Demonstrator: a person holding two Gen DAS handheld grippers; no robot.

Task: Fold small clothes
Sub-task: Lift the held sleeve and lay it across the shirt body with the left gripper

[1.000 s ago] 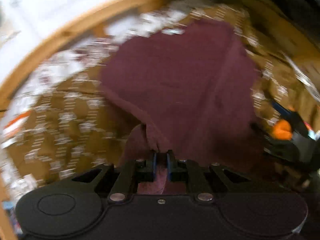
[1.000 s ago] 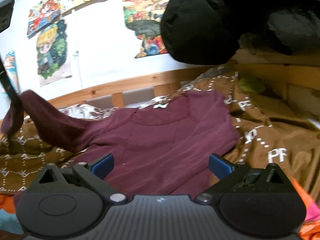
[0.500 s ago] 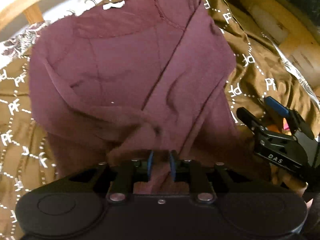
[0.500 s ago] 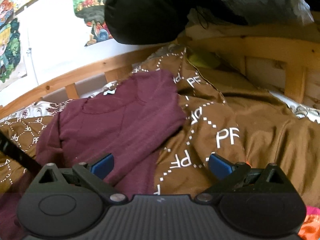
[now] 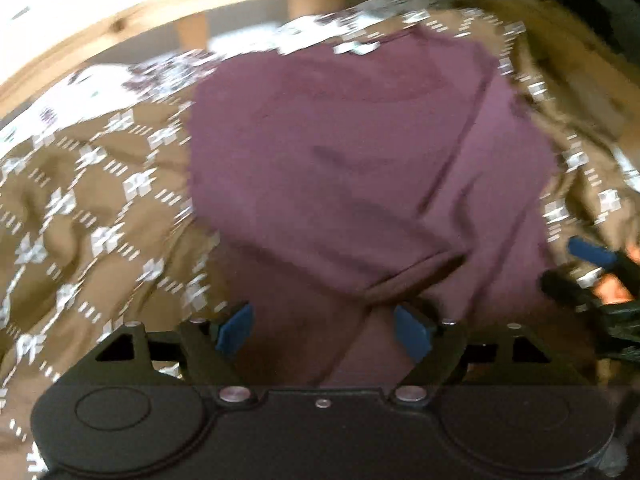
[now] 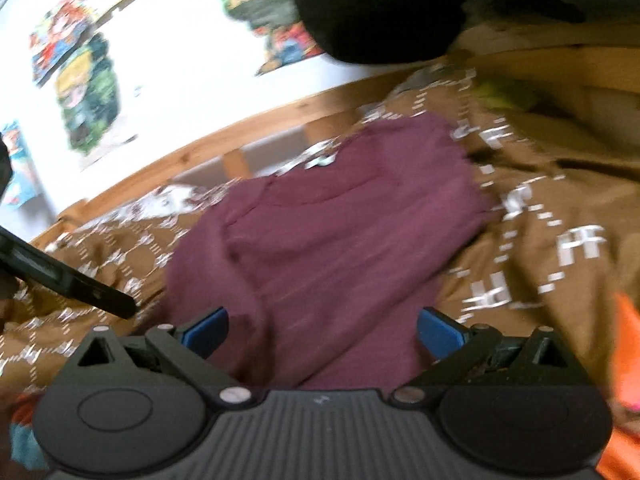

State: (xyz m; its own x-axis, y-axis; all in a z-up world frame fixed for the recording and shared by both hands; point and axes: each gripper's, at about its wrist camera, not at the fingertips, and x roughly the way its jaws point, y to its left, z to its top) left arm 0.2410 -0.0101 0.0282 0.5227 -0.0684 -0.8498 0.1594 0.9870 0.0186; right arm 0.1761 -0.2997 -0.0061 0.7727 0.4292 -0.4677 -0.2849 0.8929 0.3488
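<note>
A small maroon shirt (image 5: 360,168) lies on the brown patterned bedspread (image 5: 80,216), its left side folded over the middle, a sleeve cuff (image 5: 416,276) lying at the near edge. My left gripper (image 5: 324,330) is open, just above the shirt's near hem, with cloth below the gap. My right gripper (image 6: 320,334) is open and empty over the shirt's (image 6: 328,240) near end. It also shows at the right of the left wrist view (image 5: 592,276). The left gripper's finger shows at the left of the right wrist view (image 6: 64,280).
A wooden bed rail (image 6: 200,152) runs along the far side below a white wall with posters (image 6: 84,88). A black jacket (image 6: 380,8) hangs at the upper right. Orange cloth (image 6: 628,344) lies at the near right.
My left gripper has opened and let go of the shirt's sleeve, which now lies folded across the shirt. My right gripper has swung back left over the shirt. Both views are motion-blurred.
</note>
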